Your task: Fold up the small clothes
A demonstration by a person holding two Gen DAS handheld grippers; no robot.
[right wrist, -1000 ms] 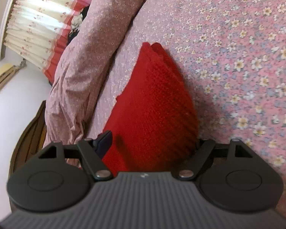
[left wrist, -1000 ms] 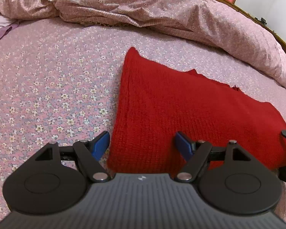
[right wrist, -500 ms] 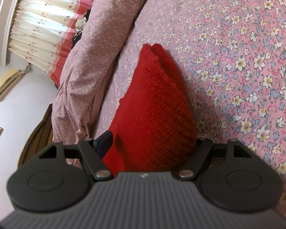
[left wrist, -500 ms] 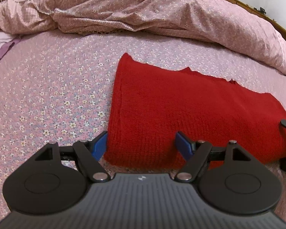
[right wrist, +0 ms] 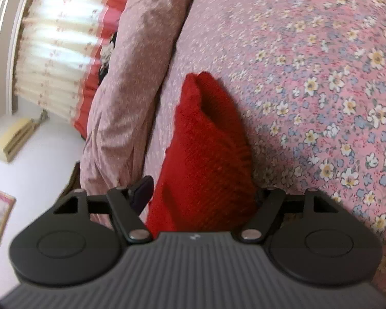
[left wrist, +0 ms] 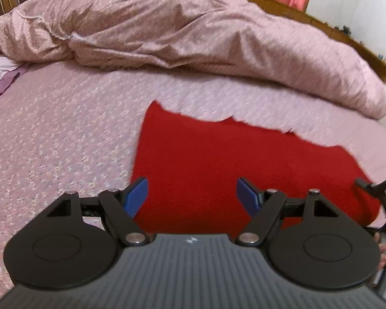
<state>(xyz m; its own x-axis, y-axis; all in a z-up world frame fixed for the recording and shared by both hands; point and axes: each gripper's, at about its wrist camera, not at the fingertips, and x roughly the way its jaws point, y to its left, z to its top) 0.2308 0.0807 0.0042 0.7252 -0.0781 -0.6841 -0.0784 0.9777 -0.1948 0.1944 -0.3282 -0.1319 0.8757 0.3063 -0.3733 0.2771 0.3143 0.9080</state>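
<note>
Red knit garment (left wrist: 244, 170), folded flat on the flowered bedsheet (left wrist: 51, 141), below the rumpled quilt (left wrist: 193, 33).

Left gripper (left wrist: 192, 195) hovers released over the near edge, blue pads apart, nothing between them. Right gripper (right wrist: 203, 193) straddles one end of the garment, jaws just been closing on it (far pad hidden, so contact unclear).

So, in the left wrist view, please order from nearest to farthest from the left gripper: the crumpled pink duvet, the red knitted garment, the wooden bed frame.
1. Red knitted garment: flat on the bed, directly ahead of the left gripper.
2. Crumpled pink duvet: heaped across the bed beyond the garment.
3. Wooden bed frame: behind the duvet, upper right.
</note>
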